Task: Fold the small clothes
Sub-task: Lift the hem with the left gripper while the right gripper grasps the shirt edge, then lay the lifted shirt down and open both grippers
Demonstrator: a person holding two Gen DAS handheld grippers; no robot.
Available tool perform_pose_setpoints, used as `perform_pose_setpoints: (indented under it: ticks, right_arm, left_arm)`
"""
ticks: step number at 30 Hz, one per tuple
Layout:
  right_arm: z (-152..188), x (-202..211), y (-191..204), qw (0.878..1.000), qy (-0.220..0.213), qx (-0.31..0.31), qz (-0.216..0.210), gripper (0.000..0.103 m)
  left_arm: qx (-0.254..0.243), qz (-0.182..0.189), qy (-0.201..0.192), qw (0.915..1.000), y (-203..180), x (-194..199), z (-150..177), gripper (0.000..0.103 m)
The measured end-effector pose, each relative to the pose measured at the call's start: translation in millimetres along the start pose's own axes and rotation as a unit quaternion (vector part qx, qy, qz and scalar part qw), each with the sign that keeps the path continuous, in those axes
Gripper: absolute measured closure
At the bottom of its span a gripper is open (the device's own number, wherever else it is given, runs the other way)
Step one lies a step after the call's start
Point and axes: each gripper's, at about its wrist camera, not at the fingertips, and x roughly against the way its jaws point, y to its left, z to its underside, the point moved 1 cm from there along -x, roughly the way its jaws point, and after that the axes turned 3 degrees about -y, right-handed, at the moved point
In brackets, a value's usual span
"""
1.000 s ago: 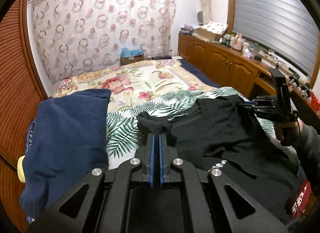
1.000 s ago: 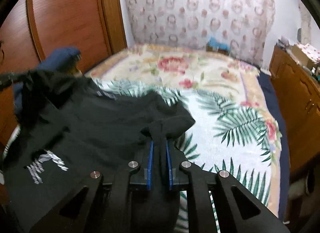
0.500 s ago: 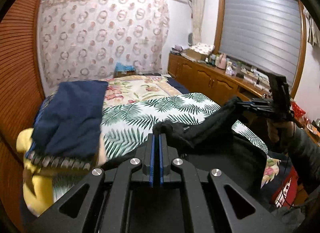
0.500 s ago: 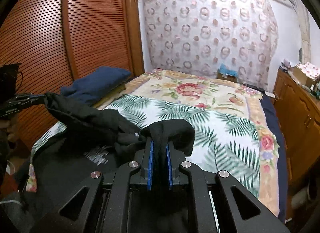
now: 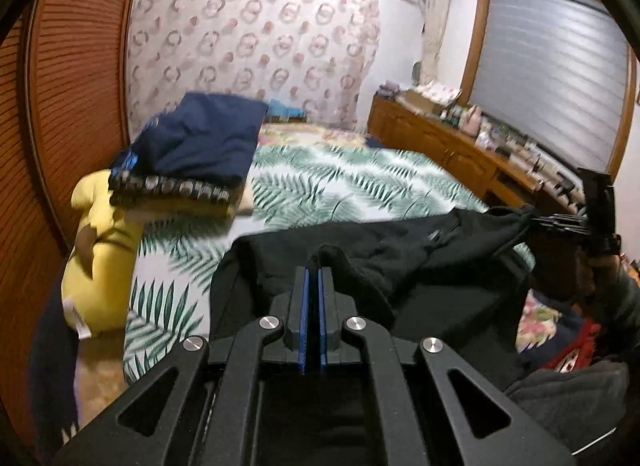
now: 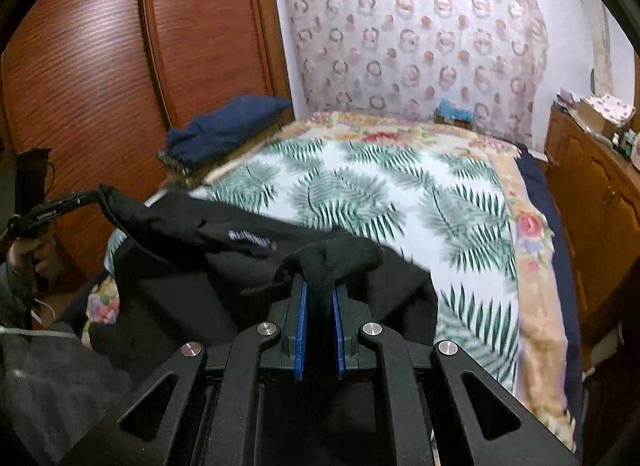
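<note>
Left wrist view: both grippers, left [image 5: 312,272] and right [image 6: 319,286], clamp the unfolded black garment [image 5: 400,250], folding barely begun.

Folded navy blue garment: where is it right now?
In the left wrist view the folded navy blue garment sits far left on the bed, atop a patterned pile beside the wooden louvred wardrobe, above a yellow plush toy.

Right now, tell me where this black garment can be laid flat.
Free: the palm-print bedspread between the black garment and the floral border. Crowded: the wardrobe-side edge, with the navy pile and yellow plush.
</note>
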Motion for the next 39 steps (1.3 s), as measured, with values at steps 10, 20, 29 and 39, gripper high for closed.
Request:
perform_pose_setpoints:
  ticks: [10, 20, 29, 39]
  right_arm:
    - [9, -1, 9, 0.999, 0.023, -0.018, 0.012, 0.092]
    - [1, -2, 11, 0.999, 0.022, 0.002, 0.029, 0.084]
    - [-11, 6, -11, 0.998, -0.010, -0.010, 0.065, 0.049]
    - [-22, -67, -46, 0.996, 0.025, -0.046, 0.071, 0.043]
  left_arm:
    - [-0.001, -0.019, 0.017, 0.9997, 7, -8, 21, 0.087]
    - [-0.021, -0.021, -0.006, 0.9995, 4, -1, 6, 0.039]
    - [-0.040, -0.039, 0.021, 0.9982, 7, -49, 0, 0.024]
    - [-0.032, -0.069, 0.066, 0.9950, 33, -109, -15, 0.024]
